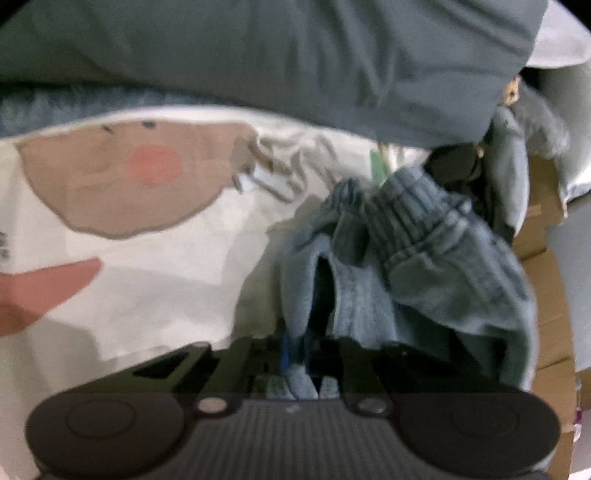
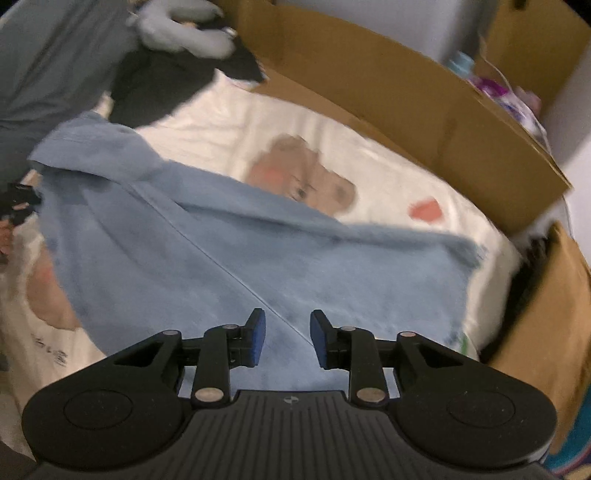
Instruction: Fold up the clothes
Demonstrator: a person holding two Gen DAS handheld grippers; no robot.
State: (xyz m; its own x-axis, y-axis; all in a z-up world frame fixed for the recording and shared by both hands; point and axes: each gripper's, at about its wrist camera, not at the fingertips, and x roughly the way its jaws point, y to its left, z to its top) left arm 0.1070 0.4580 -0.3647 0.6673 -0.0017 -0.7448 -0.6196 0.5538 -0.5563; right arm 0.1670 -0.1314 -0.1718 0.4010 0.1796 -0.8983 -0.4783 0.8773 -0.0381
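A pair of light blue denim pants (image 1: 413, 258) with an elastic waistband hangs bunched in my left gripper (image 1: 306, 354), which is shut on the denim near the waistband; the fabric hides the fingertips. In the right wrist view the same pants (image 2: 207, 251) stretch across the white bear-print sheet (image 2: 369, 155), lifted at the far left. My right gripper (image 2: 287, 339) is open and empty, just above the near edge of the denim, its blue pads (image 2: 260, 332) apart.
A grey garment (image 1: 277, 55) lies at the back of the bed, with dark clothes (image 2: 166, 85) and a grey plush toy (image 2: 184, 33). Cardboard box walls (image 2: 424, 103) border the bed on the right.
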